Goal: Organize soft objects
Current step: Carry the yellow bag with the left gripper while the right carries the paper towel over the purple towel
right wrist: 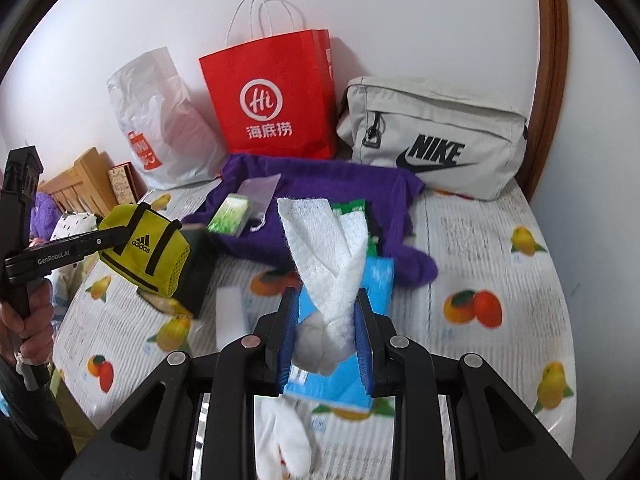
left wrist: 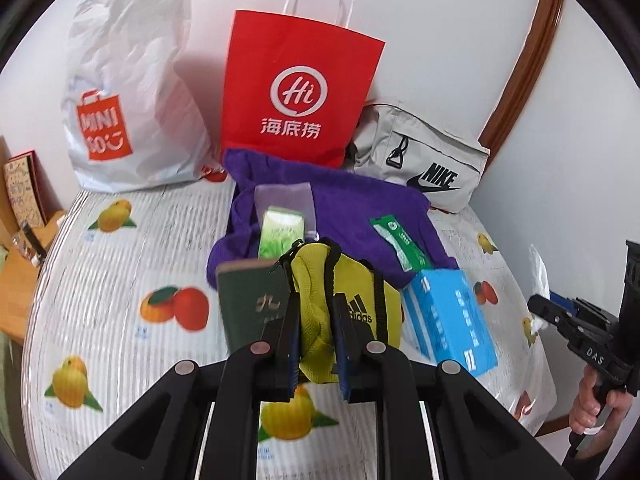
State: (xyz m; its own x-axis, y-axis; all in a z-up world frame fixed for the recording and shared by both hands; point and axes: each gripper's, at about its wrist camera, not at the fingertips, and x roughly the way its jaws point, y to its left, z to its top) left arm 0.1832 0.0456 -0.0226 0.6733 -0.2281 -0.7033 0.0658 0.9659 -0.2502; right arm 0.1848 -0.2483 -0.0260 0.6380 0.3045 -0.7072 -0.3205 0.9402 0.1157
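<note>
My left gripper (left wrist: 316,332) is shut on a yellow Adidas pouch (left wrist: 352,284), which hangs lifted above the table. From the right wrist view the same pouch (right wrist: 148,248) hangs at the left in that gripper (right wrist: 118,236). My right gripper (right wrist: 326,320) is shut on a white textured cloth (right wrist: 320,248) whose ends stick out above and below the pads. The left wrist view shows this gripper (left wrist: 540,312) at the right edge with the cloth (left wrist: 538,272) in it. A purple towel (right wrist: 320,184) lies spread on the table behind.
On the fruit-print tablecloth (left wrist: 120,280) lie a blue tissue box (left wrist: 448,316), a dark green book (left wrist: 252,304), a green tissue pack (left wrist: 280,232) and a green packet (left wrist: 400,240). A white Miniso bag (left wrist: 128,100), red paper bag (left wrist: 296,92) and grey Nike bag (left wrist: 420,160) line the wall.
</note>
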